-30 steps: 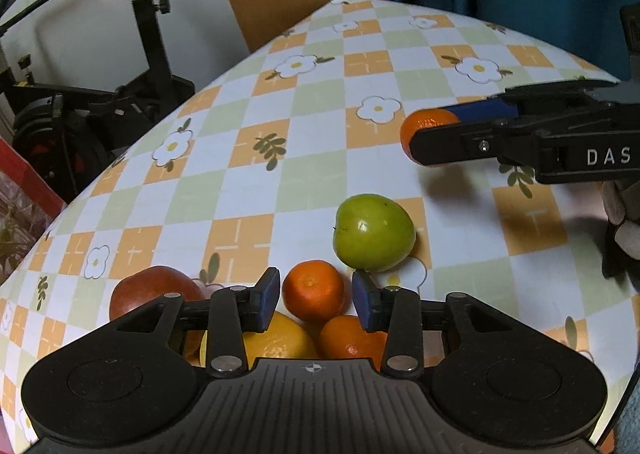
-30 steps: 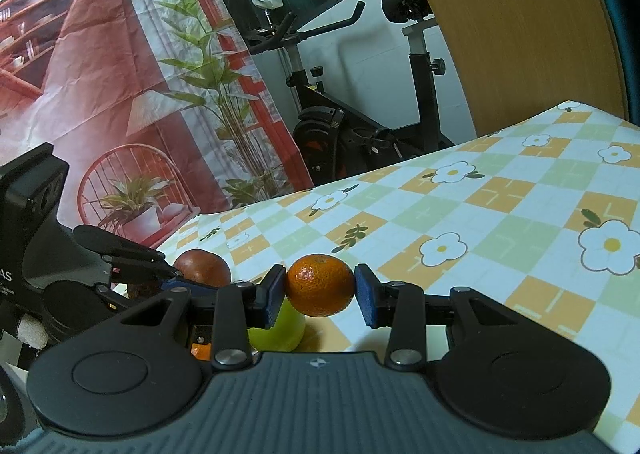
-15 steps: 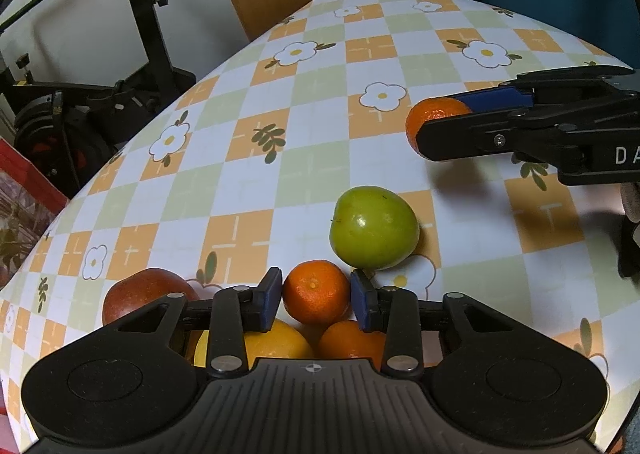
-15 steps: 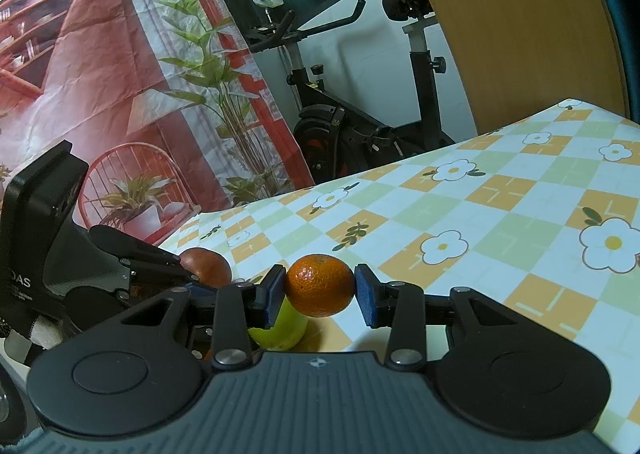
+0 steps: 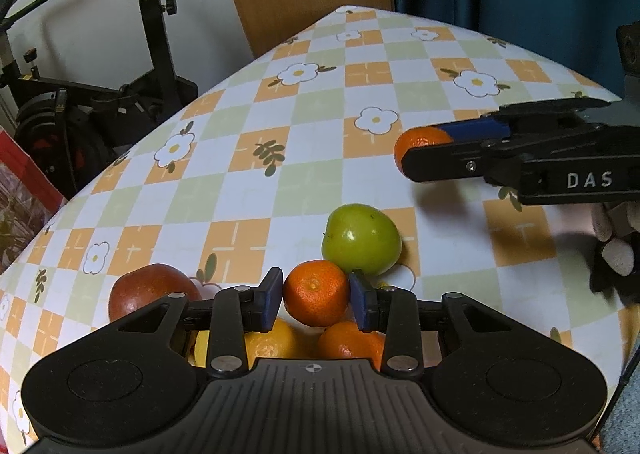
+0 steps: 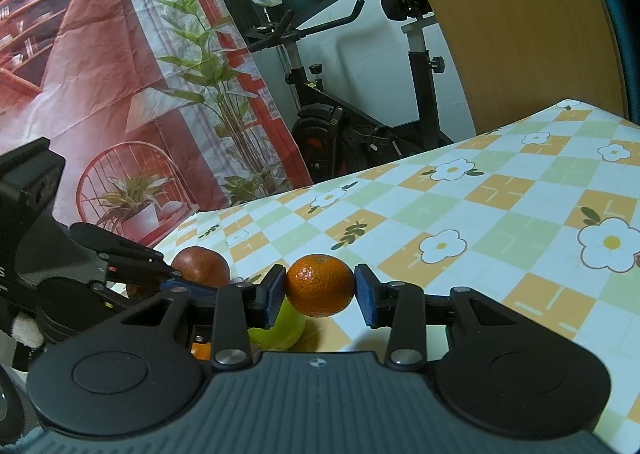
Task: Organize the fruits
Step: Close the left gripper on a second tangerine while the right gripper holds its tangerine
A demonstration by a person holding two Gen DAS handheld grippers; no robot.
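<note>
Since a moment ago, the left gripper [image 5: 316, 304] has closed in on a small mandarin [image 5: 317, 292], and its blue pads now touch the fruit on both sides. This mandarin sits just in front of the green apple [image 5: 361, 244] and touches it. Right under it are another mandarin [image 5: 348, 344] and a yellow fruit [image 5: 268, 342], both partly hidden by the gripper. A red apple [image 5: 150, 290] lies on the left of the green apple, a little way off.

Over to the right of the green apple, the right gripper [image 6: 320, 290] is clamped on a second mandarin [image 6: 320, 285] and has hardly moved. That fruit looks to be held up off the table, past the green apple and well apart from it. In the right wrist view the green apple [image 6: 280, 328] peeks out below the held mandarin, and the red apple [image 6: 202, 266] shows behind the left gripper [image 6: 120, 266].

All the fruit is on a checked tablecloth [image 5: 280, 133] with white flowers. An exercise bike [image 6: 352, 101] stands past the far edge of the table.
</note>
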